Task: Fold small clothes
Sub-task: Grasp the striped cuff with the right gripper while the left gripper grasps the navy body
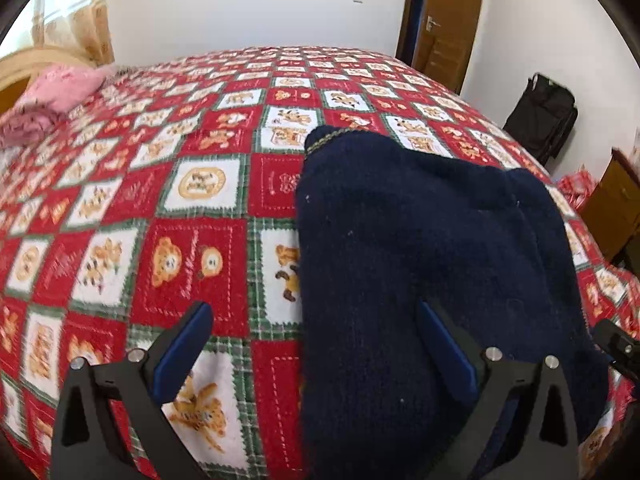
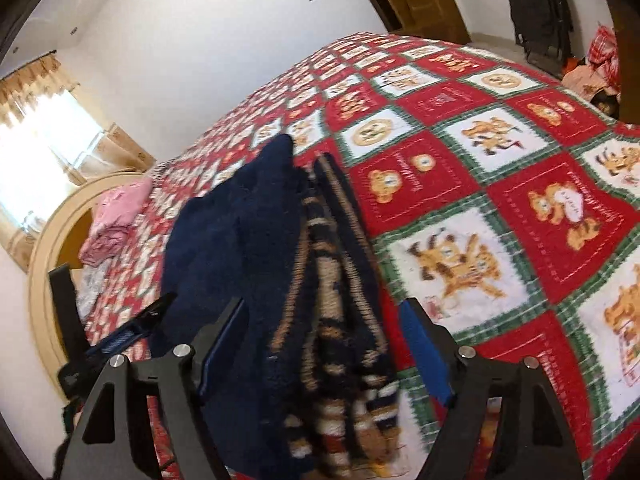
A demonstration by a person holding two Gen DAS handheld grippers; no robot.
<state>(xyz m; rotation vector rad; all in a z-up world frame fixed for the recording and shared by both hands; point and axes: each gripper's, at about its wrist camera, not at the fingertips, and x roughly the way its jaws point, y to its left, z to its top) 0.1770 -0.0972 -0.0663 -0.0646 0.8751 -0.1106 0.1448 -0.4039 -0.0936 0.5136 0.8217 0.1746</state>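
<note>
Navy knitted sweater [image 1: 420, 248]: lies on the red, white and green patchwork bedspread [image 1: 168, 216], directly ahead of both grippers; striped tan-and-cream trim shows along its edge at the right gripper.

Left gripper [image 1: 316, 340]: jaws spread wide, nothing clasped; its right finger [image 1: 444, 344] is over the sweater, its left finger over bare bedspread.

Right gripper [image 2: 324, 344]: jaws wide apart, the sweater's striped edge lying between them, pads not pressing it.

Pink garment [image 1: 60, 96]: crumpled, far ahead and to the left of the left gripper, by the headboard.

Black bag [image 1: 544, 116]: beyond the bed, against the wall.
</note>
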